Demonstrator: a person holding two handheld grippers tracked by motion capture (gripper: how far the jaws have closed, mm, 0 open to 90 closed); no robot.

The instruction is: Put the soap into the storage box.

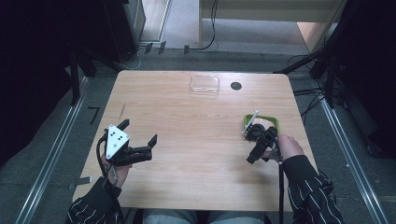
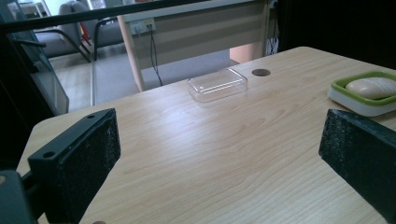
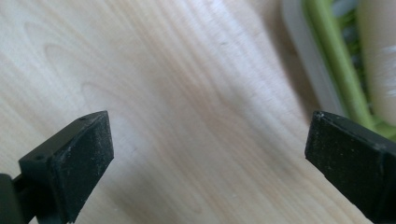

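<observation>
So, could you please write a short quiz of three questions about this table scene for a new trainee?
1. True or false: the soap lies in the green-rimmed dish.
2. Which gripper is closer to that dish: A) left gripper B) right gripper?
3. Fill in: the clear plastic lid lies near the table's ____ edge, beside a dark round disc.

Key: 1 true; 2 B; 3 far. Both grippers' jaws stand apart, holding nothing.
</observation>
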